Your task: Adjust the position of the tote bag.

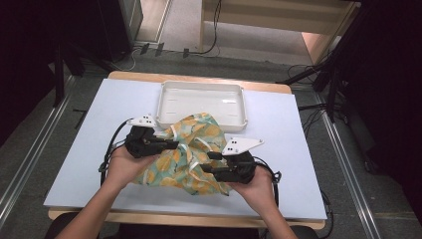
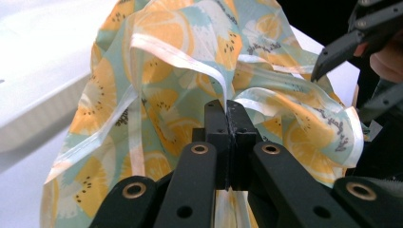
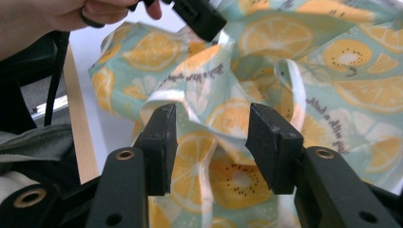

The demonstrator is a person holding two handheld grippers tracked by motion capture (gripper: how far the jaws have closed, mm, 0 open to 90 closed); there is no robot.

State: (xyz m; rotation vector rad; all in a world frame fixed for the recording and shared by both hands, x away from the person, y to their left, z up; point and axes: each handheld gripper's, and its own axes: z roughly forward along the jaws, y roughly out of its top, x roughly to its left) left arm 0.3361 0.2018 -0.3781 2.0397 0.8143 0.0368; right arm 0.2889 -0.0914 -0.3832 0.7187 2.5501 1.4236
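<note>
A crumpled cloth bag [image 1: 191, 149] with an orange-slice print and white ribbon drawstrings lies in the middle of the white board. My left gripper [image 1: 171, 144] comes in from the left and is shut on a white ribbon [image 2: 190, 61] of the bag, which runs out between its pads. My right gripper [image 1: 209, 162] sits at the bag's right side and is open. In the right gripper view its pads [image 3: 161, 142] stand apart with a fold of the bag [image 3: 223, 118] between them, not pinched. The left gripper [image 3: 209, 26] shows at the top of that view.
A shallow white tray [image 1: 201, 85] stands just behind the bag, its front rim touching the cloth. The white board [image 1: 99, 149] lies on a wooden table [image 1: 199, 219]. Cables trail from both grippers. Dark stands and floor cables surround the table.
</note>
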